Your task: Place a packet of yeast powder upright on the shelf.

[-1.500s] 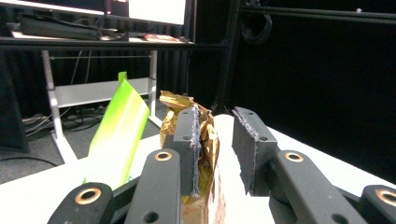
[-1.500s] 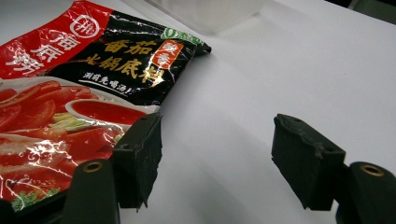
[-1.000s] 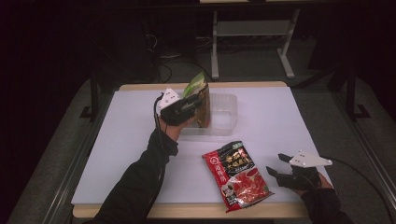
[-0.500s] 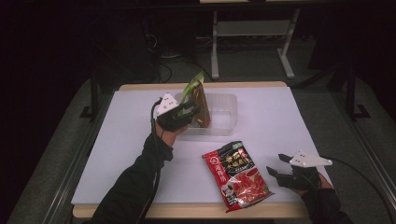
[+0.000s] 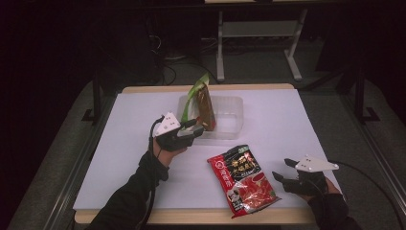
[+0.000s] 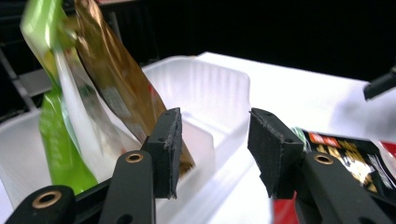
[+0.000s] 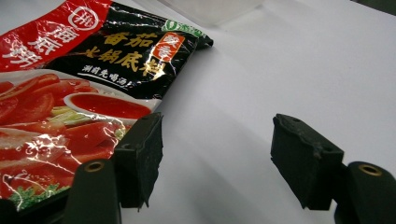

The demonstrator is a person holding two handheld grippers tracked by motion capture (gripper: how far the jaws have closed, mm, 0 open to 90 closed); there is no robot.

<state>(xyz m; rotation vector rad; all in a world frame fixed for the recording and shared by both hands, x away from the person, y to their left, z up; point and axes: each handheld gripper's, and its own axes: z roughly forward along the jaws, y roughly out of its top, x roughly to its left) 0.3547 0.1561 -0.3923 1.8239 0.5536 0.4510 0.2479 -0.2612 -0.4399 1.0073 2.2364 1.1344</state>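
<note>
We note that the left gripper (image 5: 194,130) has just been opening its jaws and now backs off with nothing between them: the green-and-brown pouch (image 5: 203,103) stands released, leaning in the clear tray (image 5: 231,125). The right gripper (image 5: 279,176) rests open and empty beside the red soup-base packet (image 5: 242,179), likely next.
</note>
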